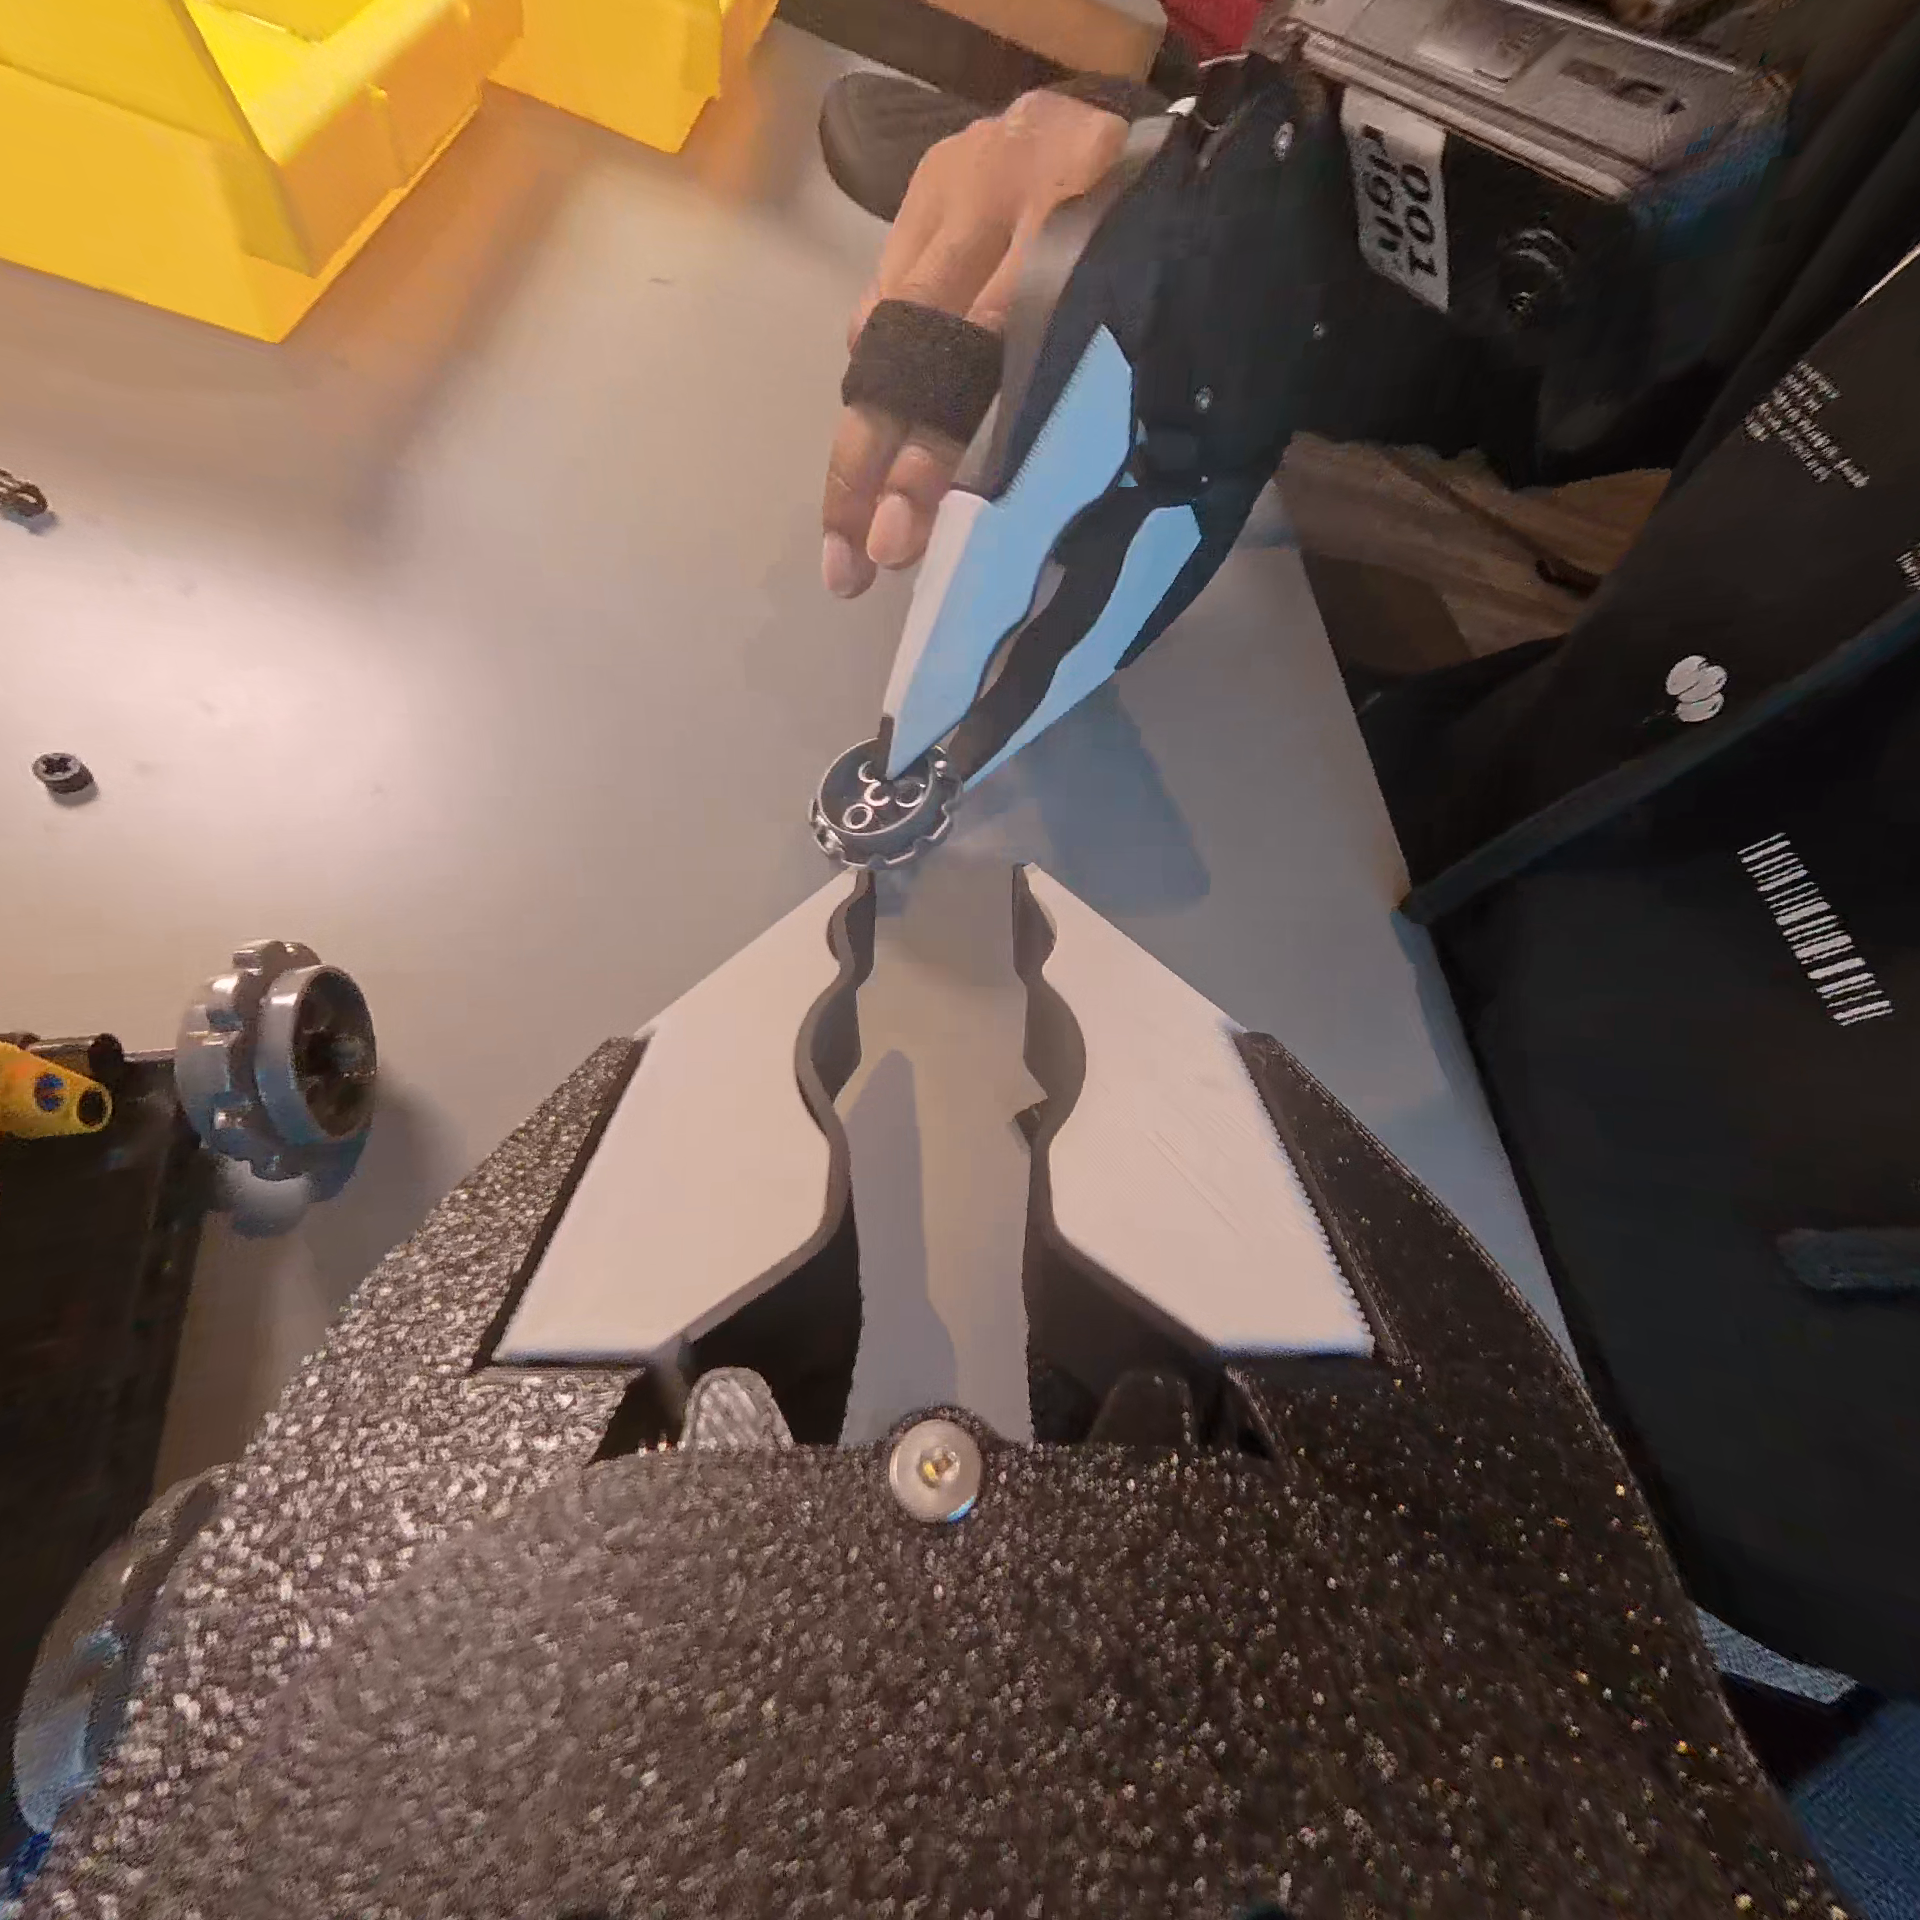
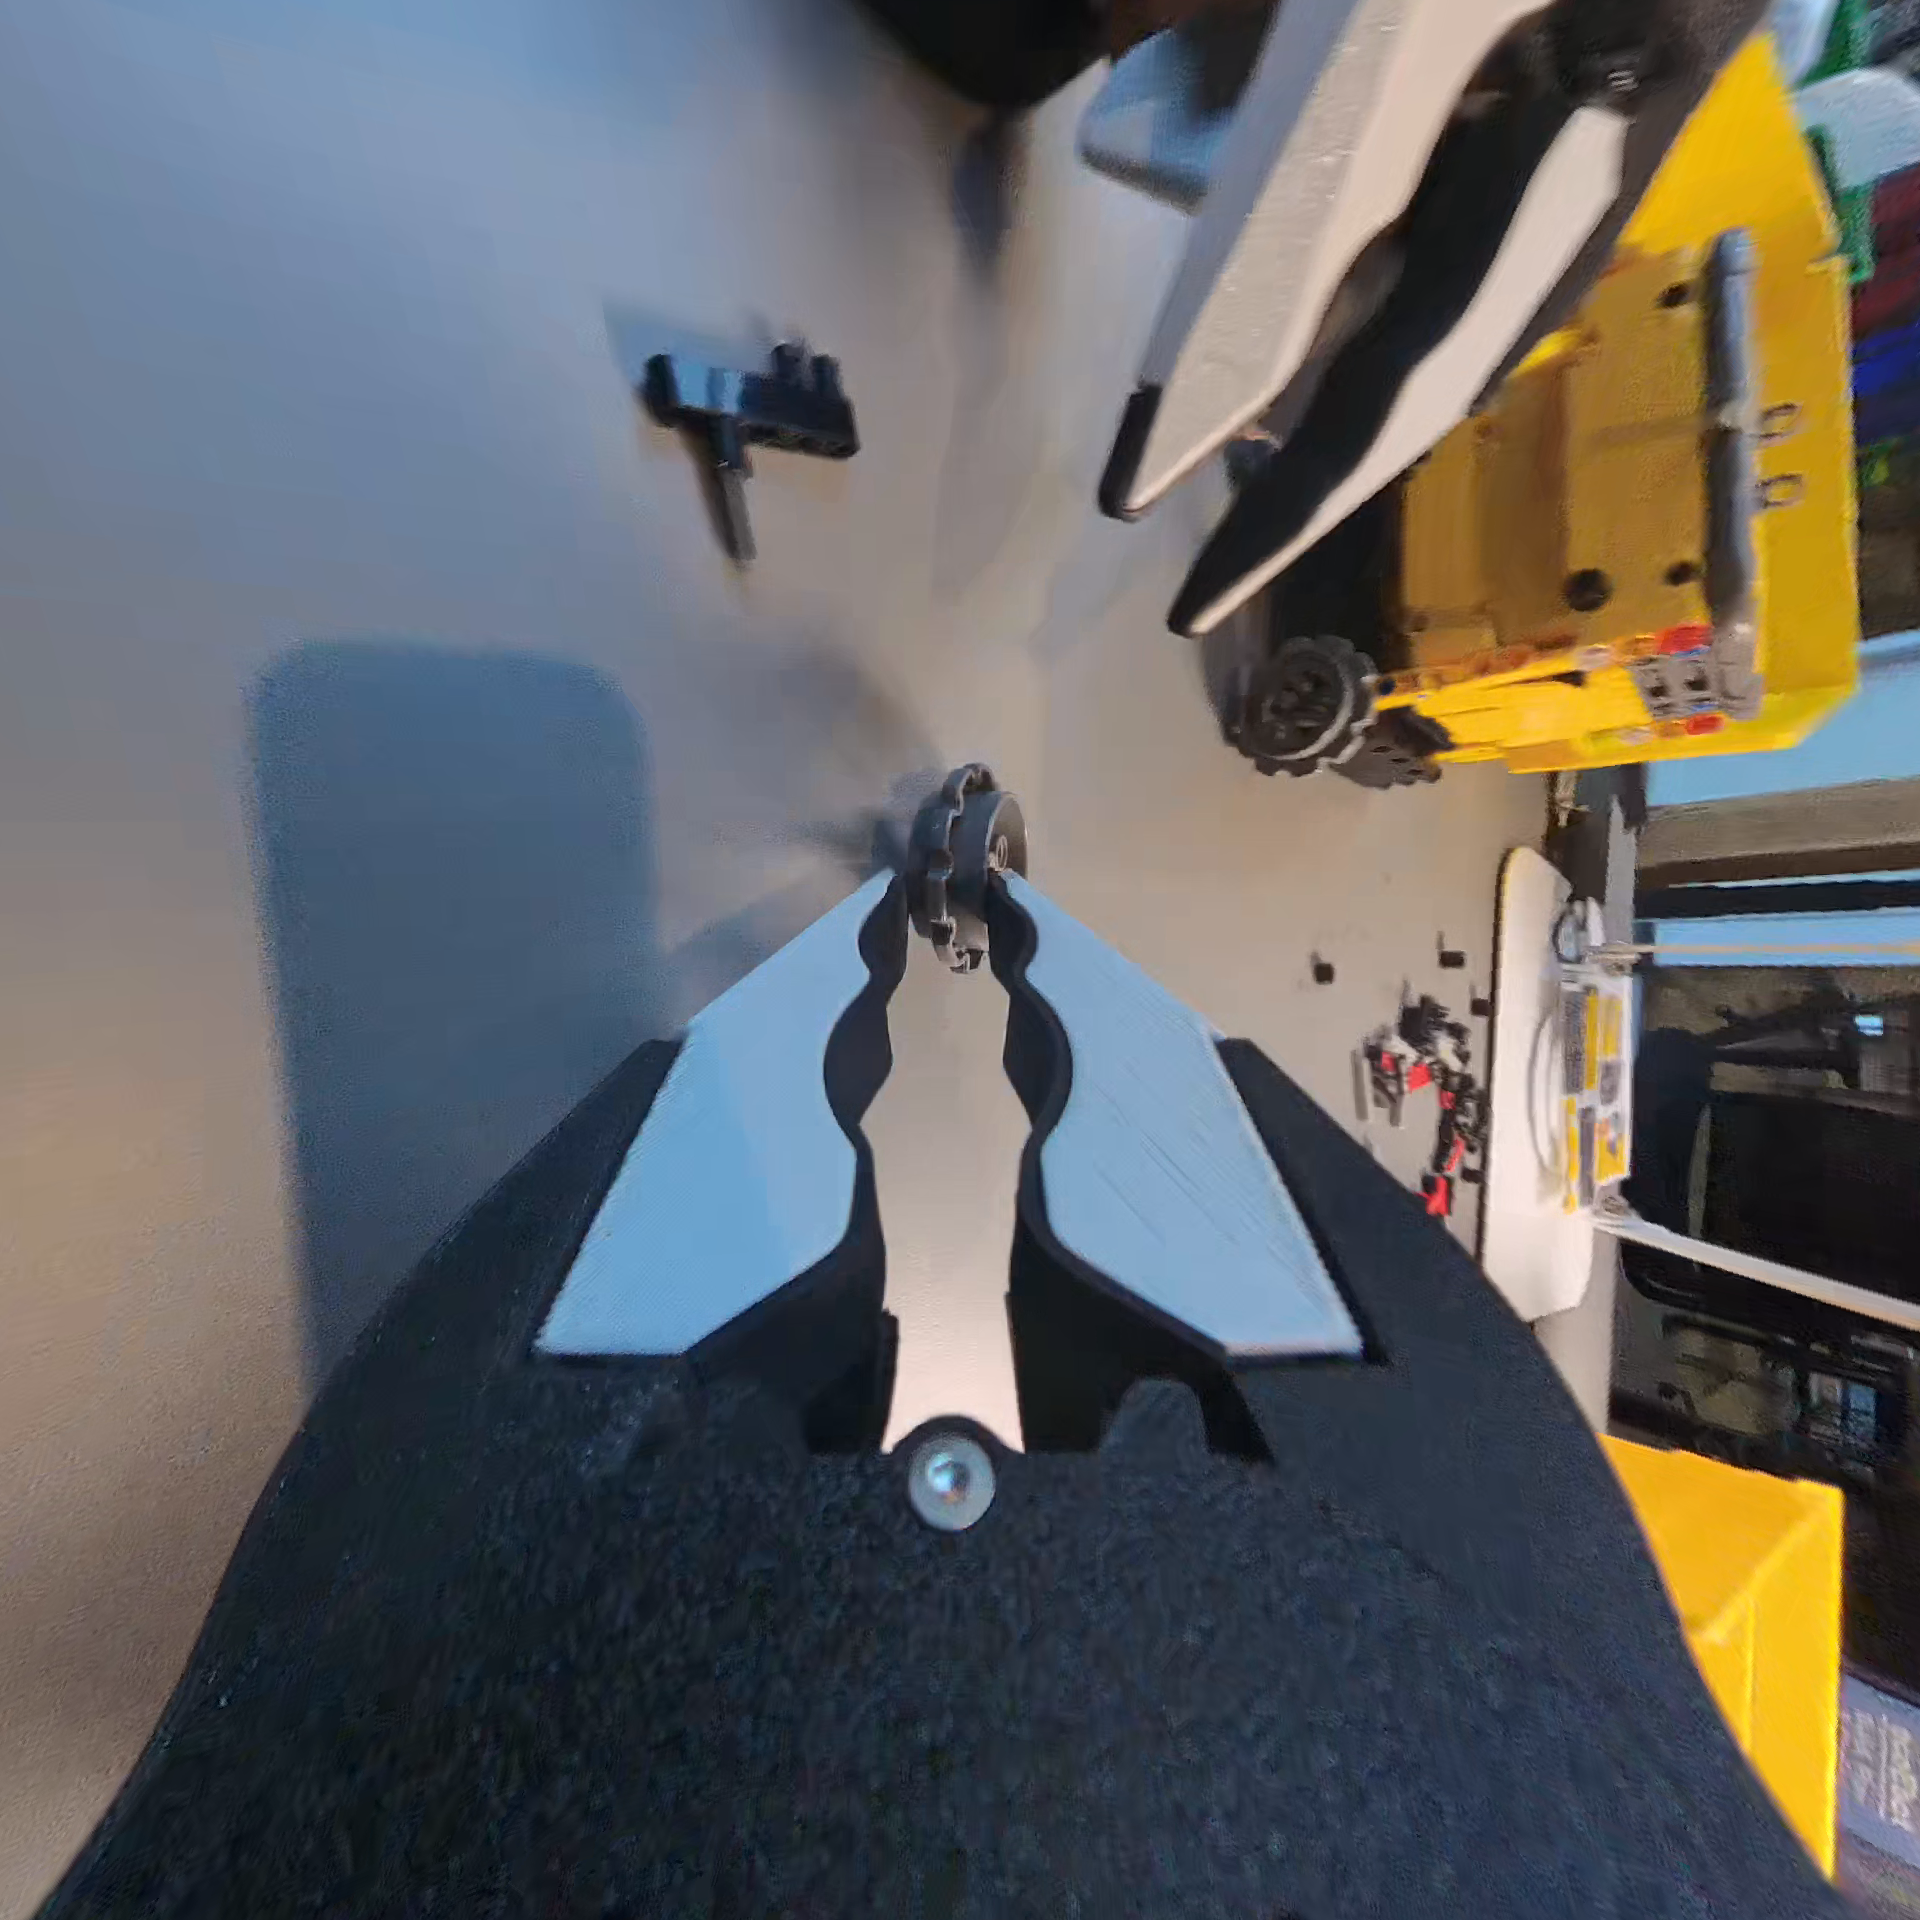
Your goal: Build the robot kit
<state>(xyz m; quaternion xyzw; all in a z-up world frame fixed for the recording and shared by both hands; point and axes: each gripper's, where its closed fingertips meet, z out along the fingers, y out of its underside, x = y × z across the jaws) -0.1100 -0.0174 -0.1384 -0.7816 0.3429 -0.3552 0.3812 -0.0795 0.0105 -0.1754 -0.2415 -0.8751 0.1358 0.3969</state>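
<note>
Right gripper [image 2: 948, 883] clamped on small grey toothed wheel [image 2: 964, 864], pinched at fingertips across its width, axle line running sideways between the pads, just above grey table [image 2: 312, 416]. Left gripper [image 1: 940, 873] parted, holding nothing, tips just beside same wheel, directly ahead. Second wheel [image 1: 278, 1070] well apart at left, on yellow brick vehicle [image 2: 1558, 582].

Parts count on your table

You have two grippers [image 1: 945, 883] [image 2: 951, 883], two toothed wheels [image 1: 881, 816] [image 1: 275, 1081], one yellow brick vehicle [image 2: 1579, 551], and one black beam piece [image 2: 748, 410].
</note>
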